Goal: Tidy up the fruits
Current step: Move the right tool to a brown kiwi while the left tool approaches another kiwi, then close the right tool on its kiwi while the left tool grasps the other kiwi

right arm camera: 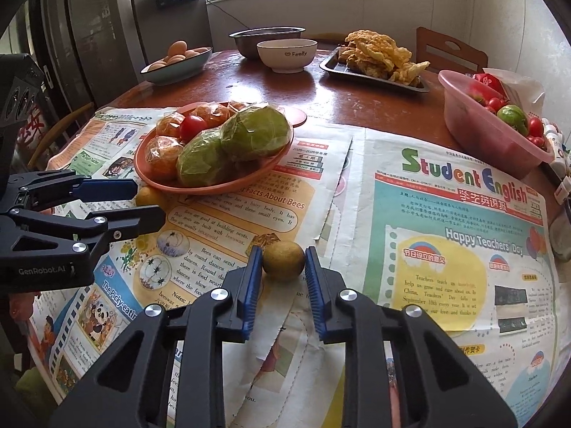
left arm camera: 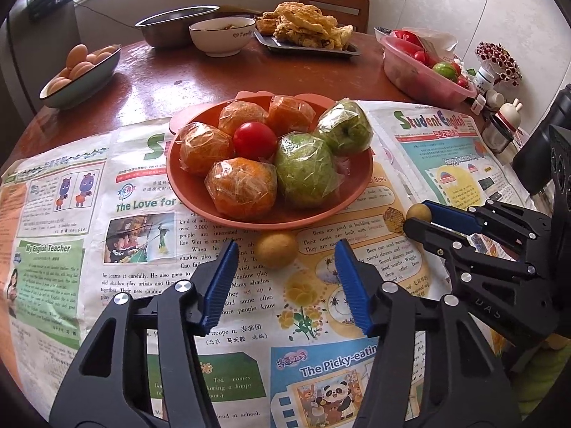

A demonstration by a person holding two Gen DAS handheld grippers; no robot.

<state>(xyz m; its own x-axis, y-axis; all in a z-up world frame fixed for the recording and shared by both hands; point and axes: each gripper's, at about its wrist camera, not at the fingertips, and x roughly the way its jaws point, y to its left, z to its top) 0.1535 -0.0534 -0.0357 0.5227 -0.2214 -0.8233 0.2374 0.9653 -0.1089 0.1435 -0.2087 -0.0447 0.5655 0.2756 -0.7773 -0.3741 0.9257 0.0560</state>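
A terracotta plate (left arm camera: pixel 249 224) (right arm camera: pixel 214 188) holds several film-wrapped oranges (left arm camera: pixel 241 187), a red tomato (left arm camera: pixel 254 139) and two wrapped green fruits (left arm camera: pixel 307 169). Two small brown-yellow round fruits lie on the newspaper in front of it. One small fruit (left arm camera: pixel 276 249) (right arm camera: pixel 146 195) sits between the tips of my left gripper (left arm camera: pixel 288 248) (right arm camera: pixel 150 201); a gap shows on each side, so the jaws are open. My right gripper (right arm camera: pixel 282 254) (left arm camera: pixel 415 217) is shut on the other small fruit (right arm camera: pixel 283 262) (left arm camera: pixel 418 211), blue pads pressing both its sides.
Newspaper (left arm camera: pixel 89 214) covers the near half of the round brown table. At the back stand a bowl of eggs (left arm camera: pixel 80 71), a steel bowl (left arm camera: pixel 171 26), a white bowl (left arm camera: pixel 221 41) and a tray of fried food (left arm camera: pixel 307 28). A pink basin of tomatoes (left arm camera: pixel 414 71) and small bottles (left arm camera: pixel 499 107) stand right.
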